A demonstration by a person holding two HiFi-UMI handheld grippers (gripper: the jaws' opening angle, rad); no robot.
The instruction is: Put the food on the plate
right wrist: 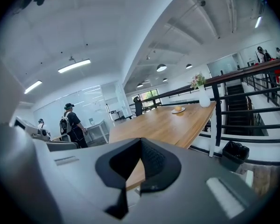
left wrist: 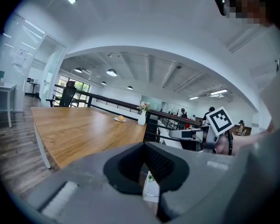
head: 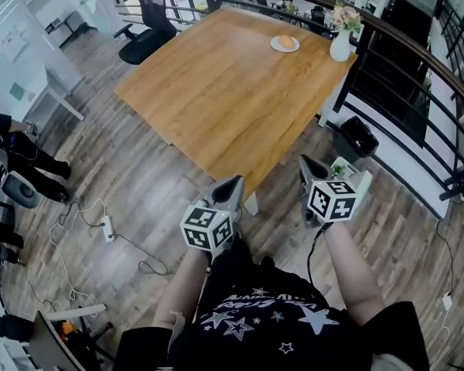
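A round bun lies on a small white plate at the far end of the wooden table, far from both grippers. The same bun shows small in the left gripper view, and the bun in the right gripper view. My left gripper hangs over the floor just short of the table's near corner, jaws together and empty. My right gripper is level with it to the right, also shut on nothing. Both point toward the table.
A white vase of flowers stands by the plate. A black railing runs along the table's right side, with a black bin below. An office chair stands at the far left. A power strip and cable lie on the floor.
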